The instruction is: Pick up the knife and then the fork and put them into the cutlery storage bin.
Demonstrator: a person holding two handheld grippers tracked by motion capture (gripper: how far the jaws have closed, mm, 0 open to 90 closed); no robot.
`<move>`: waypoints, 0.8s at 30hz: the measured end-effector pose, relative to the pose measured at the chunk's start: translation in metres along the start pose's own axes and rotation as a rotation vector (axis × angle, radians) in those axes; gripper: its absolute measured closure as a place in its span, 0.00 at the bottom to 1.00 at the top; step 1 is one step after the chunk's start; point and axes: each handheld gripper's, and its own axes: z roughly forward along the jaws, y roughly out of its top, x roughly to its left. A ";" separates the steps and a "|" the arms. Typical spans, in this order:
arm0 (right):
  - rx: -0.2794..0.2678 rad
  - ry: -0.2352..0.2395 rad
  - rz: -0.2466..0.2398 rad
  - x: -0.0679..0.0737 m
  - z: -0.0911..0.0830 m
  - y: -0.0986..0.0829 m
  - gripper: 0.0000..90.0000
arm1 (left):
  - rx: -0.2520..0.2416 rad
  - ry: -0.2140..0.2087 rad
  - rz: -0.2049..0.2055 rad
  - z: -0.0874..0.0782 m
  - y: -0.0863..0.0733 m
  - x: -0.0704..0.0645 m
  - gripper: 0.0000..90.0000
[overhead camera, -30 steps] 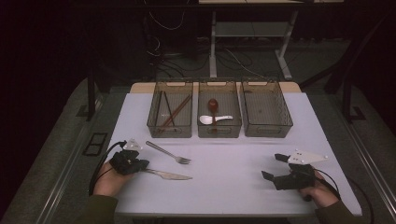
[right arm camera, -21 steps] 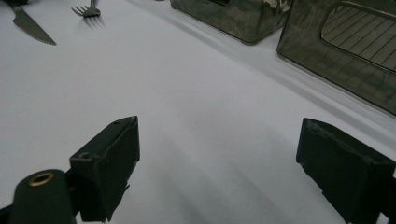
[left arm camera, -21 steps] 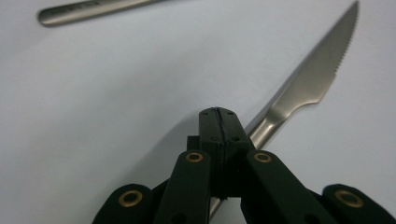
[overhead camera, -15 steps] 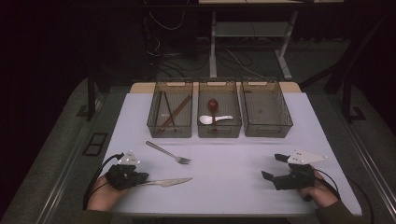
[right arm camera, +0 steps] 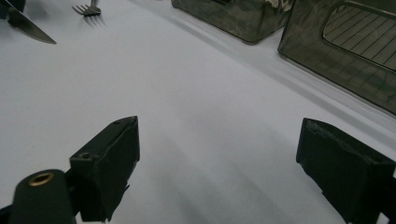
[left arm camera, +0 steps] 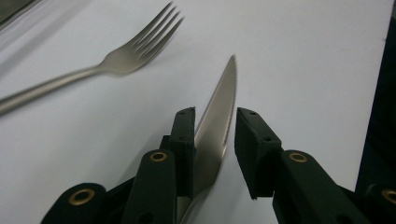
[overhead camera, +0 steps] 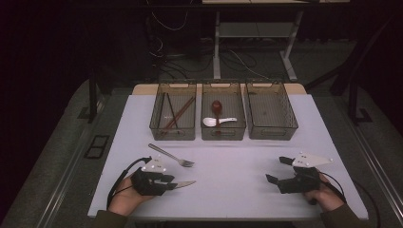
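A steel knife [overhead camera: 186,183] lies on the white table [overhead camera: 237,161] at the front left. My left gripper [overhead camera: 172,183] is down around it. In the left gripper view the knife blade [left arm camera: 219,112] runs between the jaws of the left gripper [left arm camera: 215,126]; it leans on the left jaw and a narrow gap shows at the right jaw. A steel fork [overhead camera: 168,155] lies just beyond, and its tines point right [left arm camera: 140,42]. My right gripper [overhead camera: 274,169] rests at the front right, wide open [right arm camera: 219,140] with bare table between its jaws.
Three dark clear bins stand in a row at the back. The left bin [overhead camera: 172,135] holds chopsticks. A white spoon [overhead camera: 216,121] and a red-brown spoon [overhead camera: 216,105] lie in the middle bin [overhead camera: 223,137]. The right bin [overhead camera: 273,135] has nothing in it.
My left gripper has drawn back toward the front edge and slid forward along the knife, so the blade now lies between its jaws. The right gripper has stayed put.
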 end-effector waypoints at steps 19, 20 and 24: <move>-0.003 0.004 -0.007 0.000 0.000 0.001 0.15 | 0.034 0.036 0.100 0.039 0.028 -0.005 0.99; -0.003 0.003 -0.007 0.000 0.000 0.000 0.15 | 0.030 0.053 0.101 0.039 0.028 -0.004 0.99; -0.005 0.003 -0.005 0.000 -0.001 0.000 0.15 | 0.030 0.098 0.099 0.041 0.031 0.003 0.99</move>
